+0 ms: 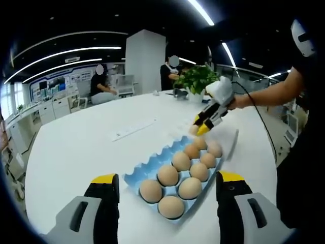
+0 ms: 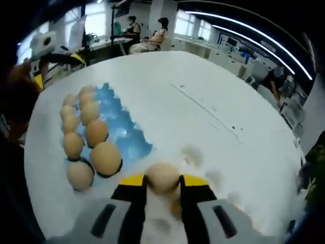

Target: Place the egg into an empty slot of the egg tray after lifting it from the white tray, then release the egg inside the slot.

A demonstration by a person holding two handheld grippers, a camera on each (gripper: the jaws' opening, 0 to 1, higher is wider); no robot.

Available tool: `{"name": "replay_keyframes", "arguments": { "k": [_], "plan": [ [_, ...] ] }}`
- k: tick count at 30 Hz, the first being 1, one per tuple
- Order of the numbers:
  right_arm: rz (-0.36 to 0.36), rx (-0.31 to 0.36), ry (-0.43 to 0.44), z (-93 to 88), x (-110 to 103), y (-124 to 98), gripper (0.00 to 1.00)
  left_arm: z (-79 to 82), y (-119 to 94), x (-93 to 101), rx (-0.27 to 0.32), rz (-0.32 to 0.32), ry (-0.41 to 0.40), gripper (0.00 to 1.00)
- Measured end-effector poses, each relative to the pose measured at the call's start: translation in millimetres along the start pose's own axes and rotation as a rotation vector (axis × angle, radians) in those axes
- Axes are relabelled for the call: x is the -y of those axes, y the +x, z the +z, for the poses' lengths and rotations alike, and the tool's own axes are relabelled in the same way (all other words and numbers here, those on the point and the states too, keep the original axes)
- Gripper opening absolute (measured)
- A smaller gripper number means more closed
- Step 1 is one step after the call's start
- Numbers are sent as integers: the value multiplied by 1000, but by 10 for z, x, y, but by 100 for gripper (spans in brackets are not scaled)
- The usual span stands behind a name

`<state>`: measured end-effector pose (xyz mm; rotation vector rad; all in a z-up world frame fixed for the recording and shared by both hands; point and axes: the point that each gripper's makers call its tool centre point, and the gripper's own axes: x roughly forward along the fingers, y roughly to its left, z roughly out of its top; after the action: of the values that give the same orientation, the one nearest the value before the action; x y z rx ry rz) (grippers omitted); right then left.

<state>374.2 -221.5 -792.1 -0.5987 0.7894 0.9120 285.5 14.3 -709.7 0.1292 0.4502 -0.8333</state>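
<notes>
- Right tool (image 2: 162, 179): yellow-tipped jaws clamped on smooth tan oval egg (image 2: 162, 176), above white worktop (image 2: 218, 86) beside moulded blue plastic egg tray (image 2: 122, 133).
- Left tool (image 1: 167, 184): jaws parted, gripping nothing, before the tray's rows of matte brown eggs (image 1: 179, 184).

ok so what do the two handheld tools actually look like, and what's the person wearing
The left tool has grey jaw bodies with dark slots and yellow-capped black tips. The right tool matches: grey bodies, black fingers, yellow tips. In the left gripper view the right tool carries a white housing, with a dark cable trailing back from it. The person wears dark clothing.
</notes>
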Motion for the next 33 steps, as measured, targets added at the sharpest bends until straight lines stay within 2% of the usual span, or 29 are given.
{"name": "replay_keyframes", "arguments": {
  "k": [2,3,6,8,9,11,13,16,18,24,29,33],
  "plan": [
    [19,-11,-27,4,-16,13,27,2,2,-1,0,-1,0,78],
    [43,-3,-83,15,-30,27,27,0,1,-4,-1,0,1,78],
    [68,7,-53,-4,-15,21,26,-9,-5,-15,-3,4,-2,78],
    [43,26,61,-7,-15,14,25,-22,-9,-23,-6,8,-4,78],
    [47,32,28,-14,-12,3,25,-23,-9,-24,-5,9,-4,78],
    [35,46,76,5,9,-27,24,-27,-6,-22,-7,9,-7,78],
    [13,79,37,45,24,-79,24,-20,-4,-20,-4,9,-5,78],
    [4,125,79,104,29,-163,24,-22,-1,-24,-5,10,-4,78],
    [-11,187,113,196,61,-232,24,-28,0,-26,-6,12,-4,79],
    [-22,207,115,226,69,-299,24,-39,-5,-18,-7,11,-2,80],
    [-12,193,120,191,-10,-271,24,-49,-16,-3,-9,6,3,80],
    [-9,220,146,241,-20,-298,24,-65,-32,-13,-13,10,3,81]
  ]
}}
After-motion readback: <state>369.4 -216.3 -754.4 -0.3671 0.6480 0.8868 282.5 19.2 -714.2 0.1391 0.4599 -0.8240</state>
